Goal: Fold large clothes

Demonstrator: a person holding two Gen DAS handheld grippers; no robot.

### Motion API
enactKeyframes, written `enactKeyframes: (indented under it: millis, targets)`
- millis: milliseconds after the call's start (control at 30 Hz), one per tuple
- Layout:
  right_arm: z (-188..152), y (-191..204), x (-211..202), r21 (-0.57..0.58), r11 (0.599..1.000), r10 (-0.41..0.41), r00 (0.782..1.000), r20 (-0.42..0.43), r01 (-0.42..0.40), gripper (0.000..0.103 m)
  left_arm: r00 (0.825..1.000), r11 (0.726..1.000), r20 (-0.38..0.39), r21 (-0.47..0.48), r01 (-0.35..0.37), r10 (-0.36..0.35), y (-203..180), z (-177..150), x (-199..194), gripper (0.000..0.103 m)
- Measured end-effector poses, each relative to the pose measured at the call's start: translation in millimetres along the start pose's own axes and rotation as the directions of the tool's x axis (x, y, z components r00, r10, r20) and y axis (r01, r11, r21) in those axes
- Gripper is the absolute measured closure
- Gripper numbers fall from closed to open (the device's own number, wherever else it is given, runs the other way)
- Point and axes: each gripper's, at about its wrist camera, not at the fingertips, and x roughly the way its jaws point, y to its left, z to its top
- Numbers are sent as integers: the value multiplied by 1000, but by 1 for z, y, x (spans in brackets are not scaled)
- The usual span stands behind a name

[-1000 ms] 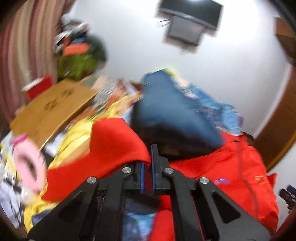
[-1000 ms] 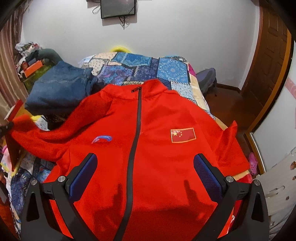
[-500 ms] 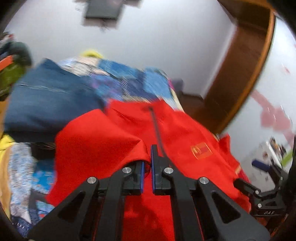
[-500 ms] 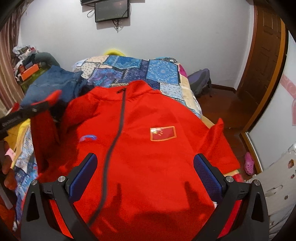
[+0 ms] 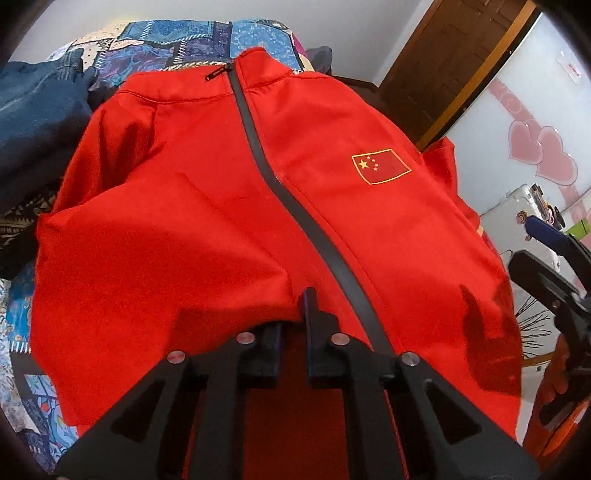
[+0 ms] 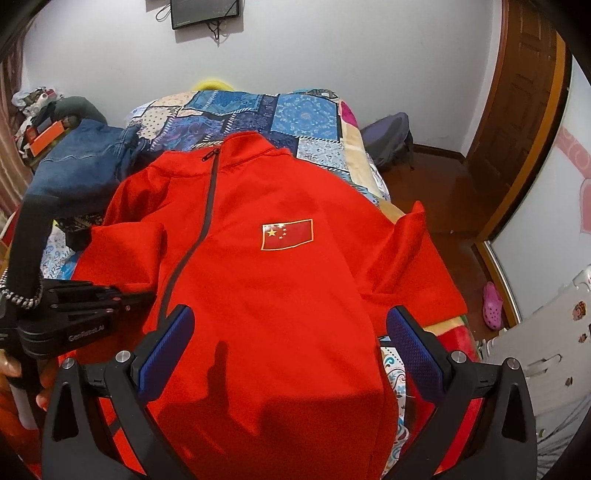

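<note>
A red jacket [image 6: 280, 280] lies front-up on the bed [image 6: 306, 114], collar toward the far wall. It has a stand-up collar, a dark zipper [image 5: 295, 210] closed up the front with its pull at the neck, and a small flag patch [image 6: 287, 235] with yellow stars on the chest. 1 sleeve [image 5: 155, 258] is folded in across the front of the body, its cloth reaching the left gripper [image 5: 293, 332], whose jaws stand narrow and pinch the sleeve's end. The other sleeve [image 6: 413, 258] lies spread toward the bed's edge nearest the door.

The right gripper [image 6: 290, 341] hovers over the lower part of the jacket with its jaws wide apart, blue pads [image 6: 413, 343] on either side and nothing between them.

The right wrist view takes in much more of the room: a dark screen [image 6: 205, 13] mounted on the white wall, a heap of blue denim [image 6: 85, 166] beside the jacket's shoulder, the patchwork cover of the bed beyond the collar, a wooden door [image 6: 517, 110], and a pink shoe [image 6: 493, 304] on the floor. It also shows the left gripper from the side at the jacket's edge.

The left wrist view sits closer, showing the pinched sleeve end and the zipper's curve in detail, plus pink heart stickers [image 5: 539, 151] on a pale surface and the right gripper at the frame's edge.
</note>
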Motion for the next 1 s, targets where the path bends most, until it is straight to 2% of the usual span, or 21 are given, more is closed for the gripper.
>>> enactKeyframes:
  millis: [67,100,133,233,367,467,567,600,667,767,867,1000]
  targets:
    - [1,3,-2,-11,1000,4,1000,8,-4,0,1000,1000,14,2,-7,7,2,-3,-12,79]
    - [2,6,-4,-20,1000,4,1000,15,-4,0,1000,1000,19,4,-17,17,2,-5,-20,67]
    - [3,9,-6,-29,1000,5,1000,22,-4,0,999,1000,33,7,-26,25,4,-8,-29,62]
    - [8,21,-10,-69,998,10,999,41,-7,0,997,1000,75,9,-29,28,8,-12,-48,60]
    - [19,42,-16,-128,992,29,997,69,-20,0,978,993,173,-6,-116,115,25,-14,-89,56]
    - [28,63,-18,-181,982,71,994,77,-56,0,950,983,252,-51,-179,186,47,-19,-122,49]
    - [37,93,-16,-258,959,138,989,56,-119,0,911,962,311,-110,-250,272,72,-29,-152,42]
    - [39,104,-14,-282,951,145,988,44,-127,0,901,955,318,-123,-269,295,79,-29,-157,41]
    - [42,125,-8,-339,930,158,987,22,-141,0,871,929,327,-165,-330,367,98,-42,-173,39]
    - [41,162,7,-431,884,180,983,-41,-180,0,840,894,310,-215,-394,445,125,-59,-186,37]
    - [35,196,24,-497,834,199,971,-135,-240,0,821,860,275,-266,-435,500,149,-78,-189,37]
    - [16,244,44,-578,755,192,947,-259,-311,0,818,832,230,-335,-442,527,175,-105,-186,37]
